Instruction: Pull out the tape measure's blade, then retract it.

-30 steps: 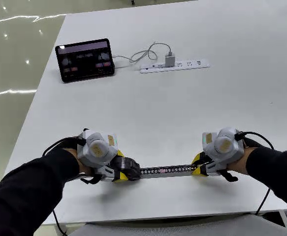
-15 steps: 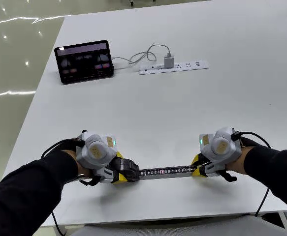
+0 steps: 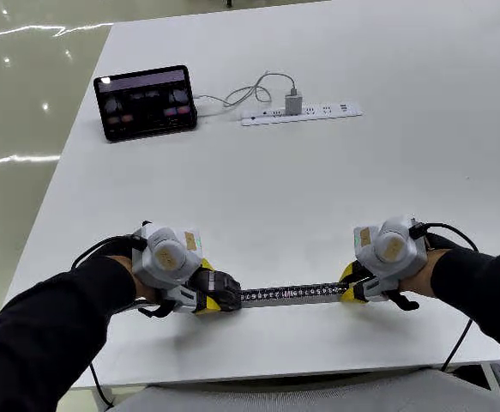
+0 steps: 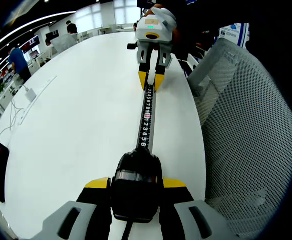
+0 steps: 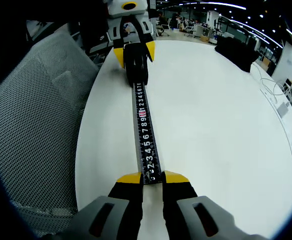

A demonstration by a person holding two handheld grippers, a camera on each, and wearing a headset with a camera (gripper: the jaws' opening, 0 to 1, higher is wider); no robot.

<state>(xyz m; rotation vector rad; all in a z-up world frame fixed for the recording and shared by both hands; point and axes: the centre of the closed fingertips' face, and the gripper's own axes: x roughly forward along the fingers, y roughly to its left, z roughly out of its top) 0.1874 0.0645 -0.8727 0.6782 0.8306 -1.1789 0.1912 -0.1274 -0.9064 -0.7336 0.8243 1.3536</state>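
Here we hold the black tape measure (image 3: pixel 222 291) stretched along the near edge.
Left gripper (image 4: pixel 135 183) clamps its rigid case (image 4: pixel 136 170); right gripper (image 3: pixel 350 292) pinches the likely springy blade tip (image 5: pixel 147 165).

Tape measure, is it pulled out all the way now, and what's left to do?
Done so far: the blade is out of its case and lies stretched flat along the table. In hand: the left gripper is clamped on the black case, and the right gripper pinches the blade's tip. Left to do: let the blade slide back into the case.
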